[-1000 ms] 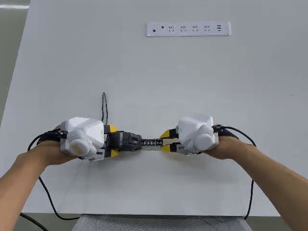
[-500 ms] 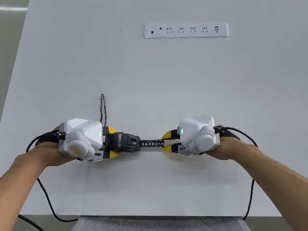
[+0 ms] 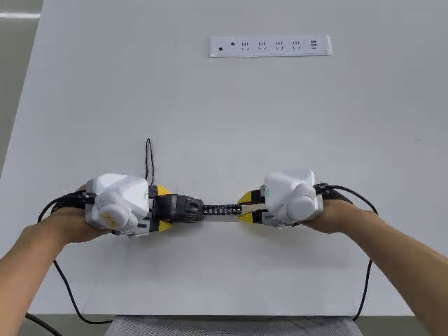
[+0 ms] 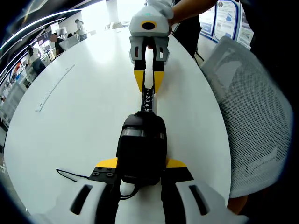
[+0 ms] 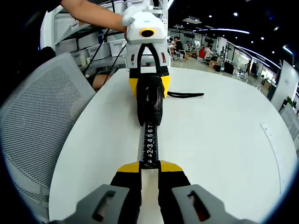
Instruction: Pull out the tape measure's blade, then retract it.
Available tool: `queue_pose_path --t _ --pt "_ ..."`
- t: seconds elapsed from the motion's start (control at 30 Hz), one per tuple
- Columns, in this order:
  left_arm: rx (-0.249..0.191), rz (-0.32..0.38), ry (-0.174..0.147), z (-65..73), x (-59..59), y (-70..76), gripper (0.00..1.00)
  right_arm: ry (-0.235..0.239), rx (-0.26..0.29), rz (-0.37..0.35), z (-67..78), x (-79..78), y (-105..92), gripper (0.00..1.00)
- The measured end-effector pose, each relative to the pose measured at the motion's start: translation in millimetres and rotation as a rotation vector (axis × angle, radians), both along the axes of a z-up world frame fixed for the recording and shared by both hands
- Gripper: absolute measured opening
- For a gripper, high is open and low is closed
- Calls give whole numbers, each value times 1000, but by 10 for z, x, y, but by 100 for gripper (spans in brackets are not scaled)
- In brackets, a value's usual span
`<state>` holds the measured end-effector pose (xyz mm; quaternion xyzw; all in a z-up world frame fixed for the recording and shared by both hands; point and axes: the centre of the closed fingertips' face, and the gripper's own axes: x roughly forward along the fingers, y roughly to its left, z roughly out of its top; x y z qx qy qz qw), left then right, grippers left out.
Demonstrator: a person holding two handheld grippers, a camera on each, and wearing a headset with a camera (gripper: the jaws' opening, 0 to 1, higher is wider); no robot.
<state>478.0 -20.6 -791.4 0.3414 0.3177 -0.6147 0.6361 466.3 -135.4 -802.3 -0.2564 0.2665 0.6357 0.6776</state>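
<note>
Tape measure (image 3: 178,208) is sitting low on the surface (image 3: 224,126), your left gripper (image 3: 164,207) clamping its case. Your right gripper (image 3: 243,208) is pinching the blade (image 3: 220,208), probably at its tip. Slipping there is risking snap-back.

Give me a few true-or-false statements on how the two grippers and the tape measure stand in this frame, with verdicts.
1. The left gripper is shut on the black tape measure case. True.
2. The right gripper pinches the end of the black numbered blade. True.
3. The blade is fully retracted into the case. False: a short stretch spans from case to right gripper.
4. The white power strip lies between the grippers. False: it lies at the white table's far side, beyond both.
</note>
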Motion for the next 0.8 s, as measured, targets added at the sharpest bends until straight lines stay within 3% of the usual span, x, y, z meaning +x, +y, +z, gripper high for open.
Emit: queue_pose_path --t 0.8 --pt "4 3 -1 1 6 22 29 -7 7 -1 37 8 -76 10"
